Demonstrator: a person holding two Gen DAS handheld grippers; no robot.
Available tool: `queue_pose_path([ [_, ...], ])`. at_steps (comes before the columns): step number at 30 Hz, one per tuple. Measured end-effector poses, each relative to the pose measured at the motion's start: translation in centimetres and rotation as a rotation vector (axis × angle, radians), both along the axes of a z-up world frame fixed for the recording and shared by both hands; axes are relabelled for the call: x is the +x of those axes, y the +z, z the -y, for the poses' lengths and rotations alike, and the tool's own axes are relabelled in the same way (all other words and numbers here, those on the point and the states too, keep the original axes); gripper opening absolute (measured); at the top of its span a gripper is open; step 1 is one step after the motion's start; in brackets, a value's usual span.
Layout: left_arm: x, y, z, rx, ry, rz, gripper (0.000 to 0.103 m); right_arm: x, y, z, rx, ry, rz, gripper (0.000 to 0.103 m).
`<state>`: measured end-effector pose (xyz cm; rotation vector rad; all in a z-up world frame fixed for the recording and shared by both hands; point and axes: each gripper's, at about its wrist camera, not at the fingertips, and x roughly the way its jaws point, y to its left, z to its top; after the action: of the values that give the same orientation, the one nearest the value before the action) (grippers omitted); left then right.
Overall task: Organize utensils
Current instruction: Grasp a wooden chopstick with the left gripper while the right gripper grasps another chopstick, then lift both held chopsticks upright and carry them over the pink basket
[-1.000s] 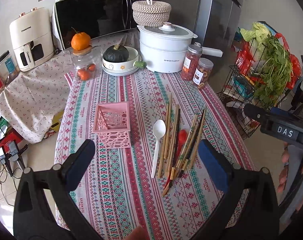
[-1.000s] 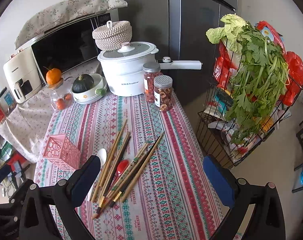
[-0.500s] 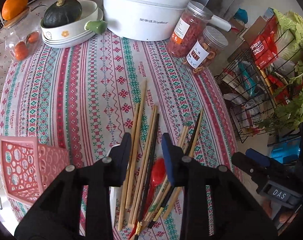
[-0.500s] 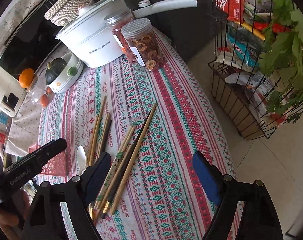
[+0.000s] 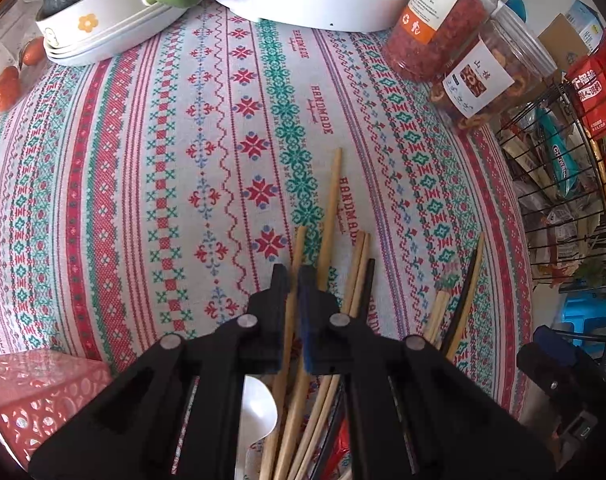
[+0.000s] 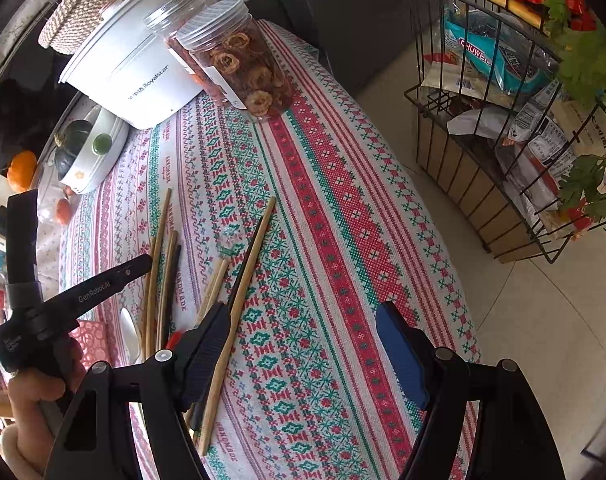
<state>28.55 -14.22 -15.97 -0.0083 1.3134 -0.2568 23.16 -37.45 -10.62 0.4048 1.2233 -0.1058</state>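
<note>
Chopstick (image 5: 298, 258) between left fingers (image 5: 281, 280).

The cloth (image 5: 151, 152) over the desk runs in red, green and white stripes of cross-stitch flowers and diamonds. On it lie tan wooden chopsticks (image 5: 330, 216), one black chopstick (image 6: 245, 264), a white spoon (image 5: 259, 412) and a pink perforated basket (image 5: 35, 392). Both grippers are black with blue pads (image 6: 399, 356).
</note>
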Motion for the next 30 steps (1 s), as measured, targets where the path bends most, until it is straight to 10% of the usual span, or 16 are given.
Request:
queue_pose_path([
  [6,0.4,-0.5,1.8,0.076,-0.039,0.004,0.006,0.6,-0.5,-0.3,-0.002,-0.008,0.000,0.075],
  [19,-6.2,6.7,-1.9,-0.064,-0.097,0.183,0.006,3.0,-2.6,-3.2,0.096,0.038,-0.003,0.022],
  [30,-11.9,10.7,-7.1,-0.158,-0.109,0.233,0.006,3.7,-3.5,-5.6,-0.016,0.048,-0.073,0.013],
])
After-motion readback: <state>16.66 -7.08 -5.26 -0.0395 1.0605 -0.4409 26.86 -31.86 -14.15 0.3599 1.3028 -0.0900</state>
